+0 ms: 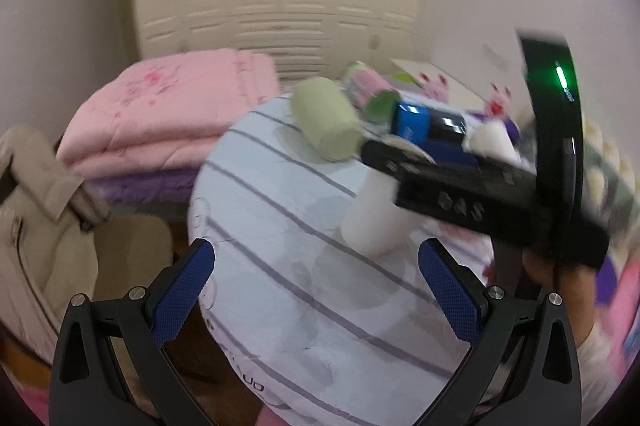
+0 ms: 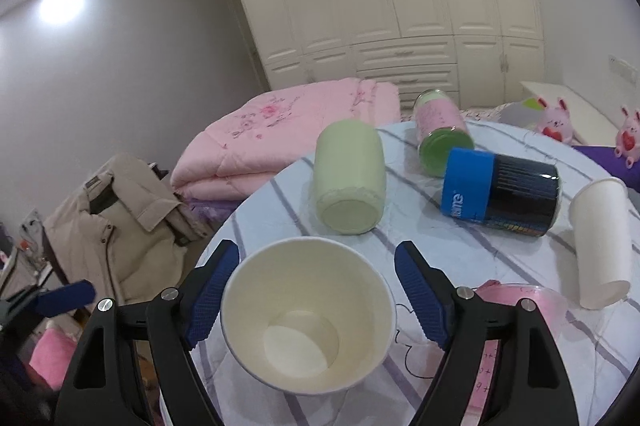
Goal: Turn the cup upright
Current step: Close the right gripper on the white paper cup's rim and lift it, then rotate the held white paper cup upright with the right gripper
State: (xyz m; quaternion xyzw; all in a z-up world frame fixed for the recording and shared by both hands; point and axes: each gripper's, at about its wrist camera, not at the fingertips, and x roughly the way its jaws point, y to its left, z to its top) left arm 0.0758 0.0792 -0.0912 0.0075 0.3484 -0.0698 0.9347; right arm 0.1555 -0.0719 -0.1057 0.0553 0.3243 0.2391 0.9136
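Note:
A white paper cup (image 2: 308, 310) stands upright on the striped round table (image 2: 520, 266), mouth up, between the open fingers of my right gripper (image 2: 316, 278); the pads stand apart from its rim. The same cup (image 1: 372, 214) shows in the left wrist view, partly hidden by the black right gripper body (image 1: 480, 194). My left gripper (image 1: 316, 294) is open and empty over the table's near edge. A second white paper cup (image 2: 600, 242) lies on its side at the right.
A pale green jar (image 2: 348, 178), a pink and green jar (image 2: 440, 134) and a blue and black can (image 2: 500, 190) lie on their sides on the table. A pink plastic cup (image 2: 516, 306) sits behind my right finger. Folded pink quilts (image 2: 288, 130) and a beige coat (image 2: 120, 218) lie left.

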